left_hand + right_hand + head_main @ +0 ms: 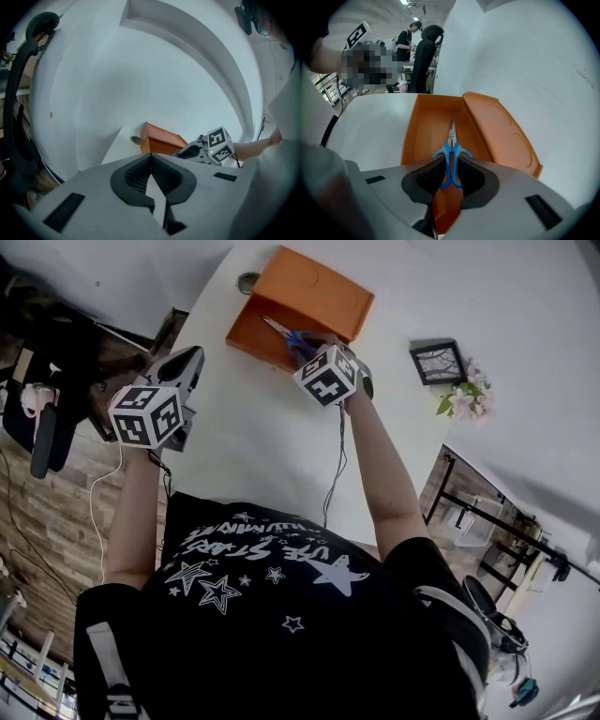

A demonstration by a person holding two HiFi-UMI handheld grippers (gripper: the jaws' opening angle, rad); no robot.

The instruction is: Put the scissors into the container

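Blue-handled scissors hang blades-forward over the open orange container, whose lid leans back beside it. My right gripper is shut on the scissors' handles, just above the box's near end. My left gripper is shut and empty, held off to the left over the white table, well away from the container.
The white table ends at a wall behind the container. A small round grey fitting sits by the box's far corner. A framed picture and flowers lie to the right. An office chair and a person stand beyond the table.
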